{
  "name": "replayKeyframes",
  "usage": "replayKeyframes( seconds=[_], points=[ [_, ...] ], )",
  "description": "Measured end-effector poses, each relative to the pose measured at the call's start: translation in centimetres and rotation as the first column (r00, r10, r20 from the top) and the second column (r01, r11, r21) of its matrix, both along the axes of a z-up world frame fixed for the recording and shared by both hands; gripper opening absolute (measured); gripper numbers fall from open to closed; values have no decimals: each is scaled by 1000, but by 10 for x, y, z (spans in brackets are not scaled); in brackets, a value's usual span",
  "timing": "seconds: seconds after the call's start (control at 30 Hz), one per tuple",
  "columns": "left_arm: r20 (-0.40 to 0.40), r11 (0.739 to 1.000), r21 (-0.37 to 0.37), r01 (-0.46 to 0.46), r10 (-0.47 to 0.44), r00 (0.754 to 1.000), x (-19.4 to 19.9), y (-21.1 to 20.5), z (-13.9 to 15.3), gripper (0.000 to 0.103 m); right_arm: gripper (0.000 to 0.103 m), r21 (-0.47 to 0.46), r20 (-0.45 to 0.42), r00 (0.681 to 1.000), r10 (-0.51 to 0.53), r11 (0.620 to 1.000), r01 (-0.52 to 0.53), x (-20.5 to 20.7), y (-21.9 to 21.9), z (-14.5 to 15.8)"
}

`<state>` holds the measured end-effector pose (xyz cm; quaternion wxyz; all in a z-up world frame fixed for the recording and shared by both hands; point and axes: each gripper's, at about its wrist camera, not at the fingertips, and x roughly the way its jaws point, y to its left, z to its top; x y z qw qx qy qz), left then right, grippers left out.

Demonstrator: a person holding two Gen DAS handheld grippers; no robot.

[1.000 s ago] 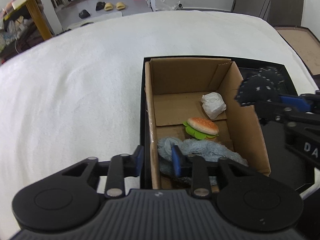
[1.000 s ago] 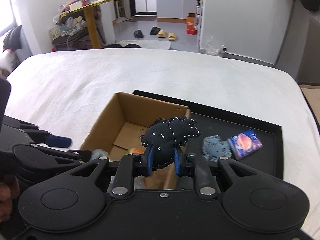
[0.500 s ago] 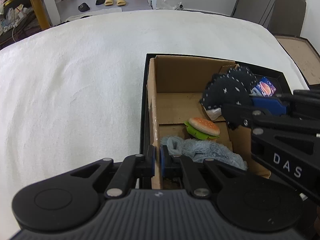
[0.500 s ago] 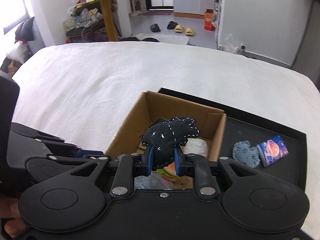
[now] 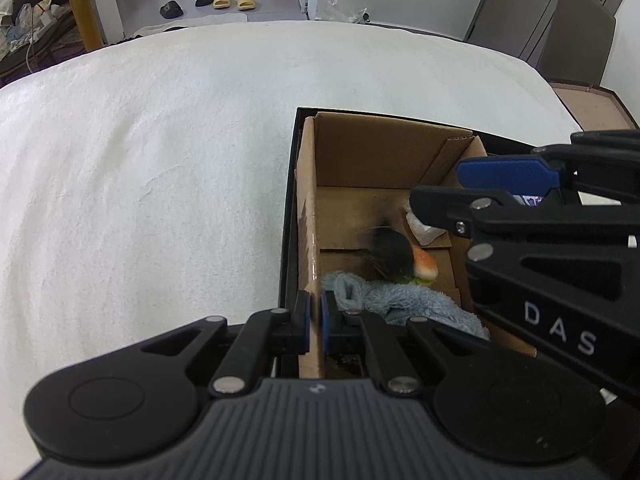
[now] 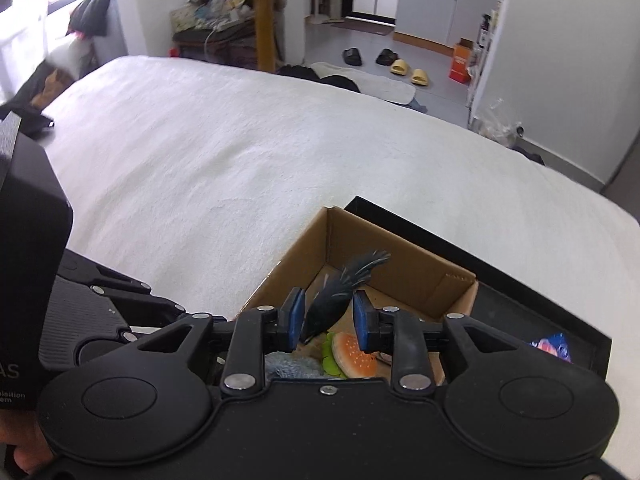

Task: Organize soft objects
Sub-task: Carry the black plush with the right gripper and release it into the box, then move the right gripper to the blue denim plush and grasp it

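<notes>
White bedspread point(image 5: 160, 200) carries the brown cardboard box point(image 5: 384, 160); left gripper point(image 5: 314, 322) fingers pinch its seven-o'clock wall, right gripper point(image 6: 329, 322) fingers opening, releasing the black stitched plush point(image 6: 340, 292); withdraw next.

Left hand-held gripper point(image 5: 314, 321) clamped — right point(image 6: 327, 317) opening.

Both rigs look the same: the matte black plastic left gripper point(image 5: 314, 322) and right gripper point(image 6: 329, 322) have blue rubber finger pads point(image 6: 295, 318), shiny silver pivot screws, round recessed discs, and white "DAS" lettering.
</notes>
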<state>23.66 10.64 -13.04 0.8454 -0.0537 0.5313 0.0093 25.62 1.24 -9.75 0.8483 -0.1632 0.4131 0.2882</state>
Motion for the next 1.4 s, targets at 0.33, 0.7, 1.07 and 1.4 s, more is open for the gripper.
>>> replayKeyframes(
  seconds=[0.33,0.7,1.07,1.4],
  points=[
    [-8,999,46,10,-9,1000,3,-8,-1,7,46,11,0,1000,-10,1000,10,-3,-7,1],
    [-6,993,119,-18,19,1000,-2,-13,4,30,62,59,-15,992,-122,991,123,-9,-48,-8],
    [9,974,226,-30,29,1000,-2,-27,9,53,72,107,-8,972,-235,966,235,-18,-102,-20],
    [-4,945,328,0,1,1000,-2,-44,9,58,76,130,10,962,-274,954,270,-15,-138,-40]
  ],
)
